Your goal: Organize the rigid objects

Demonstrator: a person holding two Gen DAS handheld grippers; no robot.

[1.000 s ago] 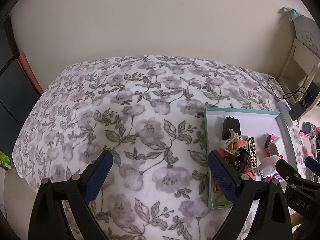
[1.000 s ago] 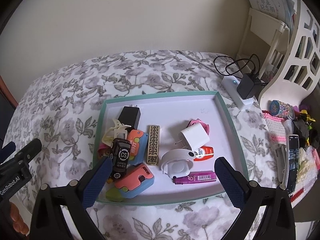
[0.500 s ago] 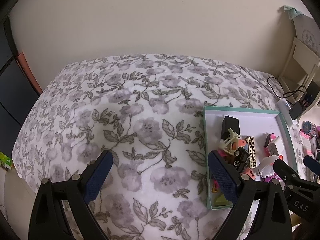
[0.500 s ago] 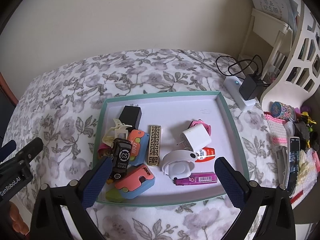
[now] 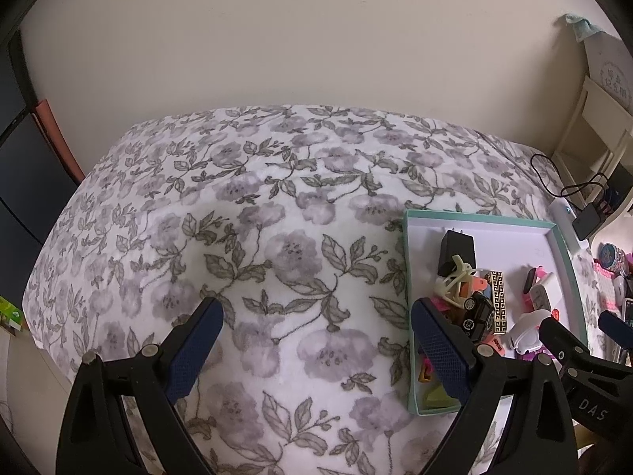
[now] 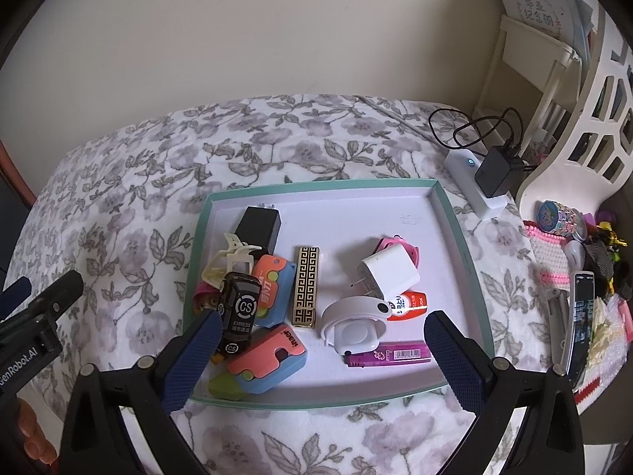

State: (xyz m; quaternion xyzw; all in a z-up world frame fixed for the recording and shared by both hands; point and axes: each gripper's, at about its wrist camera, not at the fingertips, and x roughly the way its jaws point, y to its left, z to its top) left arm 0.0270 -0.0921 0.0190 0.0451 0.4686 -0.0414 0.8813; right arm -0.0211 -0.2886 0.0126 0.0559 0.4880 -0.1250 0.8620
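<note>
Home bedroom: floral grey-and-white fleece bed cover point(image 5: 277, 261), white openwork plastic shelf point(image 6: 593, 126), plugged-in black charger point(image 6: 496, 174) beside it.

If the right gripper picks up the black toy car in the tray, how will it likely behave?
The black toy car looks rigid, so it should hold shape. It lies atop the orange-and-blue cases, so lifting may shift them. Its glossy shell may slip, and it might roll if pushed.

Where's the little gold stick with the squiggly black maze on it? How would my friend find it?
Look on the flowery bed for the shallow tray with the green rim. Near the tray's middle, just right of the piled-up orange-and-blue toys, lies the gold bar, pointing toward the wall. It is the only gold thing there, covered in a black maze pattern.
</note>
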